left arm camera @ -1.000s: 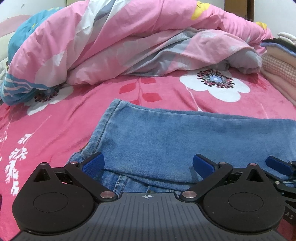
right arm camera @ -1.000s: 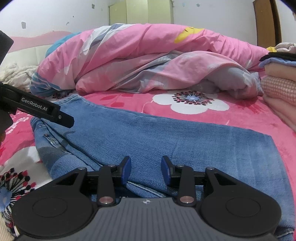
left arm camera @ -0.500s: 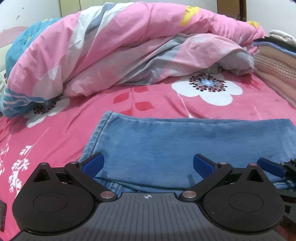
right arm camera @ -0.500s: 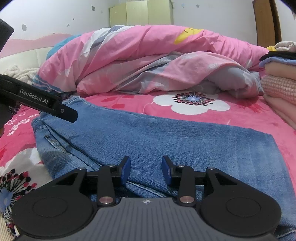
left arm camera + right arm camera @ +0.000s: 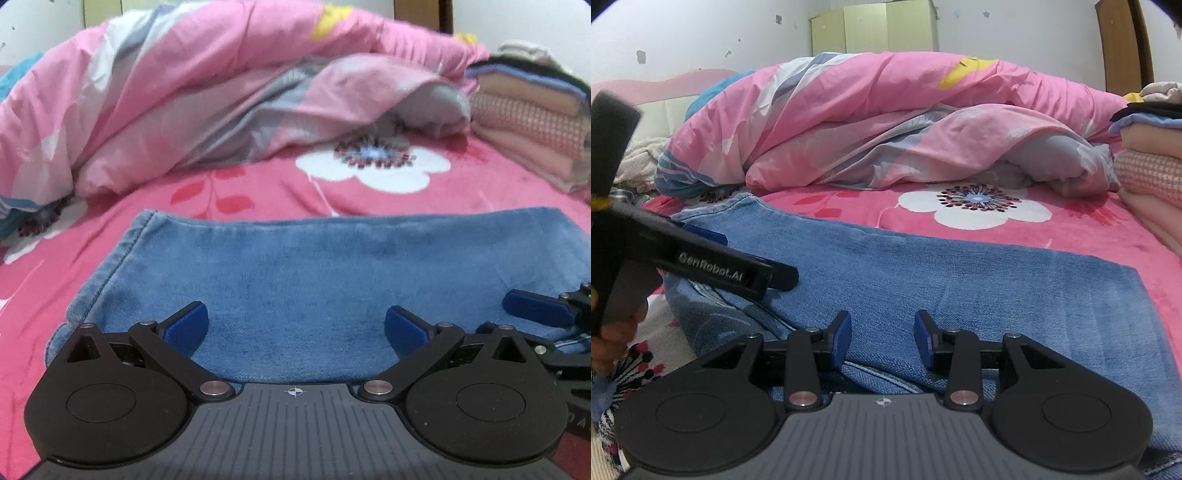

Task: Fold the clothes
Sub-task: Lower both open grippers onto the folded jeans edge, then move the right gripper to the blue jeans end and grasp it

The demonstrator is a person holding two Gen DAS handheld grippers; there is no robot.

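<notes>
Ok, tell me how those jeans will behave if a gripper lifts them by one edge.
The jeans lie flat and layered, so they will likely droop and unfold. Thick denim probably weighs enough to drag on the fuzzy bedspread rather than slide freely.

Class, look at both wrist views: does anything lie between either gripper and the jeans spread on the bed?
Nothing visible does. The left gripper is open right over the jeans, and the right gripper is open at their near edge. The quilt and the stack of folded clothes lie beyond the jeans.
</notes>
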